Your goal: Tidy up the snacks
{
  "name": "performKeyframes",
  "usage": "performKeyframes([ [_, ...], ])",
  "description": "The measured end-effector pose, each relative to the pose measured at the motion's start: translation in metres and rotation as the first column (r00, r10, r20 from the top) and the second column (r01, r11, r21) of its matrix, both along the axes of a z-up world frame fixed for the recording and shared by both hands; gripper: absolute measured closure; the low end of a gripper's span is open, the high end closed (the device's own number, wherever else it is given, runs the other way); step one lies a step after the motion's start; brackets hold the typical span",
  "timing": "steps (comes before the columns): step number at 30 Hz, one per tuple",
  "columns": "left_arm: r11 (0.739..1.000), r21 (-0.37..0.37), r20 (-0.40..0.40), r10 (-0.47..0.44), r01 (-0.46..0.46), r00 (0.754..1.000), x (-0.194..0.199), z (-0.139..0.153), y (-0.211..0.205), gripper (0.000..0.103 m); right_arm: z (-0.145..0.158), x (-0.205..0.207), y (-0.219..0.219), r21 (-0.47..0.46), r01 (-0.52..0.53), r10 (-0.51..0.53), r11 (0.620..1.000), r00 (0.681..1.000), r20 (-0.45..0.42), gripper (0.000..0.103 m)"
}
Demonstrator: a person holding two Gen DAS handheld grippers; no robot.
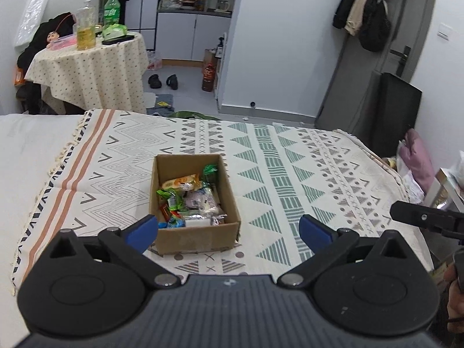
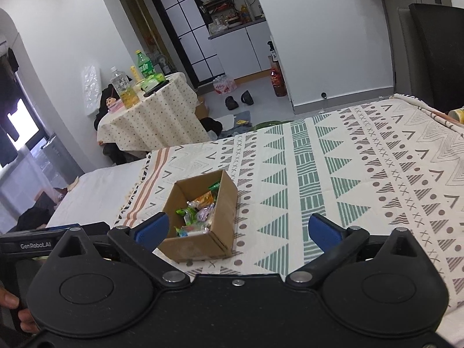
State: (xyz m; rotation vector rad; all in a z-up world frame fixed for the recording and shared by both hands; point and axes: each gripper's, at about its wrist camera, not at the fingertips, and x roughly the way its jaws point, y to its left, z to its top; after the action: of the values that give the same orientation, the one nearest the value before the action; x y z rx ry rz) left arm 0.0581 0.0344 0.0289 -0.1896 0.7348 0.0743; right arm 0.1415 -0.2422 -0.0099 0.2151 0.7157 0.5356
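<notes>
Holding: we hold both grippers spread wide and empty above the bed
Left gripper (image 1: 229, 229): jaws apart, blue pads either side of our view, nothing between them; the box sits just ahead, toward the left pad
Right gripper (image 2: 237, 230): jaws apart too, gripping nothing; its left pad overlaps the box's near corner in our view
Cardboard box (image 1: 197, 236): open-topped, resting on the patterned blanket (image 1: 290, 174)
Snacks (image 1: 188, 200): small wrapped packets in green, orange, purple and white, piled inside the box
Beyond: a round table (image 1: 92, 69) with a dotted cloth, carrying bottles, stands past the bed
</notes>
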Motion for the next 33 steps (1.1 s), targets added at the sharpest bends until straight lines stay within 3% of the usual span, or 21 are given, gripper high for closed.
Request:
performKeyframes([
  [7, 0.998, -0.015, -0.01, -0.057, 0.057, 0.998, -0.022, 0.006, -0.016, 0.0, 0.006, -0.021, -0.013, -0.016, -0.014, 0.014, 1.0, 1.0, 0.01, 0.0],
  [22, 0.995, -0.029, -0.01, -0.093, 0.092, 0.996, -0.055, 0.016, -0.046, 0.0, 0.015, -0.058, -0.035, -0.011, -0.077, 0.077, 0.997, 0.997, 0.018, 0.0],
  [33, 0.996, -0.059, -0.014, -0.063, 0.062, 0.998, -0.063, 0.022, -0.052, 0.0, 0.019, -0.063, -0.042, -0.03, -0.068, 0.068, 0.997, 0.998, 0.005, 0.0],
])
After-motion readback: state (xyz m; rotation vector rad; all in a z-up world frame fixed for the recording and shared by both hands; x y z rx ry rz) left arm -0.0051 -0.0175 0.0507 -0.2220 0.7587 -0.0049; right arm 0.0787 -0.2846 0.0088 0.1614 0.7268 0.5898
